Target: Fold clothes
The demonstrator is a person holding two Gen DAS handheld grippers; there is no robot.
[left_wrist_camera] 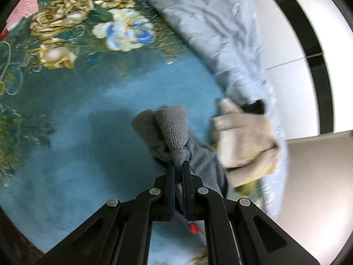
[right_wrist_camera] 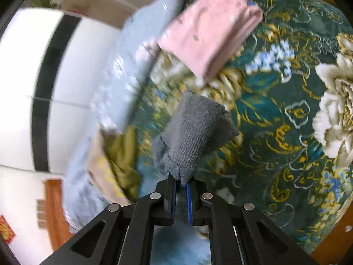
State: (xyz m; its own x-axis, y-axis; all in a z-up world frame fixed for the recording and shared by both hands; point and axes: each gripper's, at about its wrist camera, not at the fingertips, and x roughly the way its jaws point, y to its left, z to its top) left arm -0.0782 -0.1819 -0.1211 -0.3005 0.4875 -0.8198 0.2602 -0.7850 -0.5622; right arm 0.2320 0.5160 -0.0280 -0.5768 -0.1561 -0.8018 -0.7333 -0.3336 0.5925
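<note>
The left gripper (left_wrist_camera: 178, 165) is clamped on a bunch of the grey knitted garment (left_wrist_camera: 174, 132), which hangs above the floral blanket (left_wrist_camera: 66, 110). The right gripper (right_wrist_camera: 181, 182) pinches the same grey cloth (right_wrist_camera: 194, 130) over that blanket (its pattern is blurred here). On the blanket lie a folded pink cloth (right_wrist_camera: 209, 28) and, near its edge, a beige and olive piece (right_wrist_camera: 114, 161).

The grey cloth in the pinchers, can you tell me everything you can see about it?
The grey cloth is a soft, ribbed knit, thick and fuzzy. The left gripper is shut on one bunched part, and the right gripper is shut on another. Above each grip it bulges in rounded folds. It hangs over the flowery blanket; whether its lower part touches the blanket cannot be told.
</note>
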